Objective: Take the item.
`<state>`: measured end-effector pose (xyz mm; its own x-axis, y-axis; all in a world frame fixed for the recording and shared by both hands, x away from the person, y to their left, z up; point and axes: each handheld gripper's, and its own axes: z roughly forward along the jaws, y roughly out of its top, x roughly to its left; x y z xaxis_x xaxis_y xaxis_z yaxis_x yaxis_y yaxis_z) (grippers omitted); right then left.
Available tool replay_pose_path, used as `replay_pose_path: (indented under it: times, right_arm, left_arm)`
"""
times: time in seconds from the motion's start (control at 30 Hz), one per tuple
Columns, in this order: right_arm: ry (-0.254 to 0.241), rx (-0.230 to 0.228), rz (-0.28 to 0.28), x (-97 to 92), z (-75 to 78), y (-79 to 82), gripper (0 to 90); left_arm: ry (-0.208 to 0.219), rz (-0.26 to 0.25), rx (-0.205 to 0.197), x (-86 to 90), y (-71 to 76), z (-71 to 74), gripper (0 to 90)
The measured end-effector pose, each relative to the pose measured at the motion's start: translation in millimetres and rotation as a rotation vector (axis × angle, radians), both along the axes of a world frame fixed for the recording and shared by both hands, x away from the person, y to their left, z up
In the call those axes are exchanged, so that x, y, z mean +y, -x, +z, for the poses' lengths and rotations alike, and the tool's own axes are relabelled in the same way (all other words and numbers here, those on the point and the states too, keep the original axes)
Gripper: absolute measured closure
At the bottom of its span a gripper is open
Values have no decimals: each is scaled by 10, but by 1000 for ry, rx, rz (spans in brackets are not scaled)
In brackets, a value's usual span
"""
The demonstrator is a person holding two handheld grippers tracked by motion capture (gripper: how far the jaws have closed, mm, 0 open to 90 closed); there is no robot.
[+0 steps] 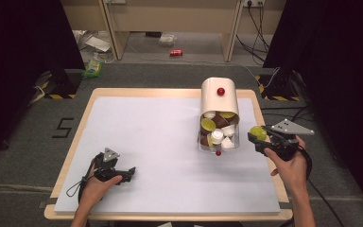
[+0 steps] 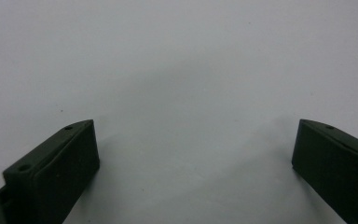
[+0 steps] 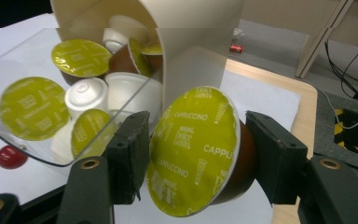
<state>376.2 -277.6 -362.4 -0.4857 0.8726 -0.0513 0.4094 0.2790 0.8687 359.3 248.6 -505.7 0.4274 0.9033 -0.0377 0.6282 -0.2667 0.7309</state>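
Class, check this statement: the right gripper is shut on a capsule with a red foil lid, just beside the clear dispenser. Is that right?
Not quite. The lid is yellow-green, not red, as the right gripper view shows. The right gripper is shut on the capsule, just beside the clear dispenser.

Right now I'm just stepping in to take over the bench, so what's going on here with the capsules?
A person holds a gripper in each hand at the table. The right gripper is shut on a green-lidded Cappuccino coffee capsule, held just right of the capsule dispenser, whose clear tray holds more green-lidded, brown and white capsules. The left gripper rests open on the white table cover, with nothing between its jaws.
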Motion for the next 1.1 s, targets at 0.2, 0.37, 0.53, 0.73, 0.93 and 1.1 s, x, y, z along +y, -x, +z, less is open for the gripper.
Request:
replay_pose_path:
  times: [0.2,0.37,0.53,0.73,0.93,1.1]
  right_arm:
    - [-5,16,-16,-24,-79,-44,423]
    - [5,25,-19,-28,-159,-93,423]
    - [9,55,-30,-44,-295,-171,424]
    - [16,78,-44,-62,-420,-230,424]
    - [21,90,-55,-63,-480,-259,424]
    - [32,99,-59,-53,-542,-291,424]
  left_arm:
    - [-1,0,0,0,0,0,1]
    - [-1,0,0,0,0,0,1]
    - [-1,-1,0,1,-1,0,1]
    - [-1,0,0,1,-1,0,1]
    - [-1,0,0,1,-1,0,0]
    - [-1,0,0,1,-1,0,1]
